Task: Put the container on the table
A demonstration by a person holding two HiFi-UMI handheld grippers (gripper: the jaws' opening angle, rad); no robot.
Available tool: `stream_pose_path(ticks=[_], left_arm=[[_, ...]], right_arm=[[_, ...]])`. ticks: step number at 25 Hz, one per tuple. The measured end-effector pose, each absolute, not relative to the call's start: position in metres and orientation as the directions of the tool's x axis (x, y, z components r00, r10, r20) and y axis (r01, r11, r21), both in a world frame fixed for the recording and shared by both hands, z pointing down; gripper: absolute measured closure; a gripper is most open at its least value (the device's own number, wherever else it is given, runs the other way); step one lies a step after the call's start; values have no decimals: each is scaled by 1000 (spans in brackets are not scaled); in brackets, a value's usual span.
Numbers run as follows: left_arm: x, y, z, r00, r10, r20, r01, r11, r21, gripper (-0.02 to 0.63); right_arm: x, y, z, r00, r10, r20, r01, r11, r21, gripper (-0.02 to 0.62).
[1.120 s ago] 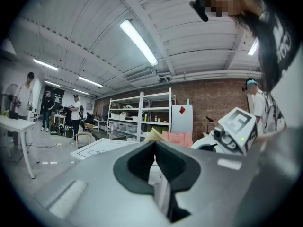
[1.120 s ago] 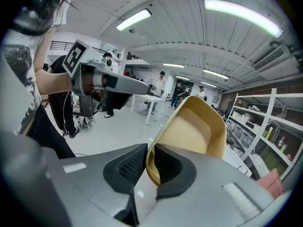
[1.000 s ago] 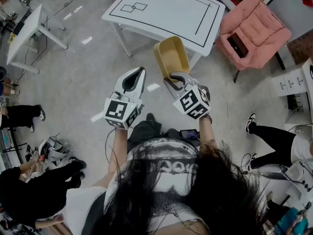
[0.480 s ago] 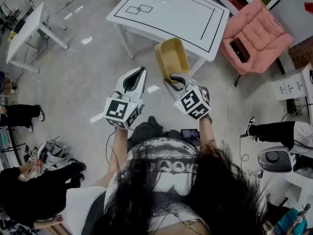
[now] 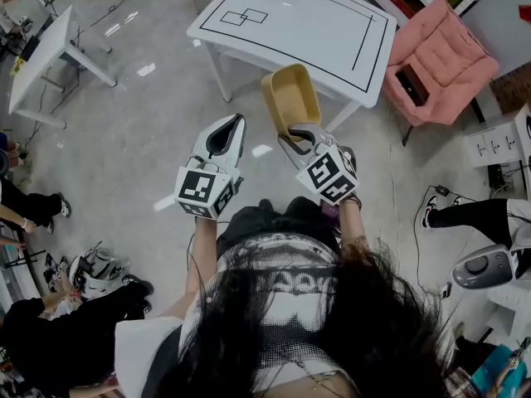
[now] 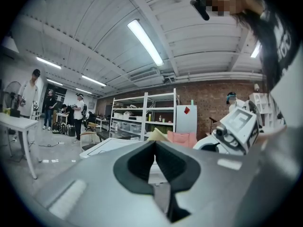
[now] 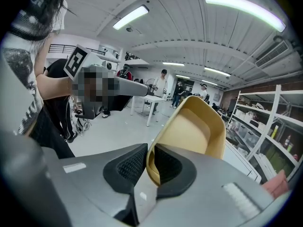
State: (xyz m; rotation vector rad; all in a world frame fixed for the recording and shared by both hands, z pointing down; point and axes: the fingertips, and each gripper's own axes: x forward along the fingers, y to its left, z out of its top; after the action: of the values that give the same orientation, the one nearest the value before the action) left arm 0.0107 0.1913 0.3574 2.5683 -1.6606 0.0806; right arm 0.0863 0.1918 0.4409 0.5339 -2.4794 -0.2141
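Note:
A tan open-topped container (image 5: 291, 96) hangs in the air in front of the white table (image 5: 249, 43), held by its near rim. My right gripper (image 5: 290, 133) is shut on that rim; in the right gripper view the container (image 7: 195, 129) stands tilted with its wall clamped between the jaws of my right gripper (image 7: 150, 165). My left gripper (image 5: 224, 134) floats to the left of the container, shut and empty. In the left gripper view my left gripper (image 6: 155, 161) has its pads together, and the table (image 6: 110, 146) shows beyond them.
The table top carries black outline markings (image 5: 246, 16). A pink armchair (image 5: 437, 56) stands right of the table, a second white table (image 5: 46, 52) at far left. People (image 5: 50, 338) stand on the grey floor at the left and right edges. Shelving (image 6: 144, 116) lines the far wall.
The table has drifted slightly right and nearer in the head view as the person moves toward it. Both grippers and the container keep their places. A bystander on the right has moved off.

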Motion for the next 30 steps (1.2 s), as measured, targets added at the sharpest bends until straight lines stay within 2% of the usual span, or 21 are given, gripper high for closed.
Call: stream_pose_path(ticks=[13, 23, 30], left_arm=[[-33, 144, 373, 348, -932, 103, -937, -342, 78, 606], [-86, 34, 379, 246, -961, 124, -969, -241, 53, 606], [-92, -64, 371, 226, -964, 139, -974, -224, 36, 606]], right_arm=[[51, 136, 455, -750, -362, 553, -263, 931, 253, 545], [4, 14, 463, -782, -289, 553, -168, 951, 260, 545], [-5, -79, 464, -791, -239, 563, -127, 965, 232, 545]])
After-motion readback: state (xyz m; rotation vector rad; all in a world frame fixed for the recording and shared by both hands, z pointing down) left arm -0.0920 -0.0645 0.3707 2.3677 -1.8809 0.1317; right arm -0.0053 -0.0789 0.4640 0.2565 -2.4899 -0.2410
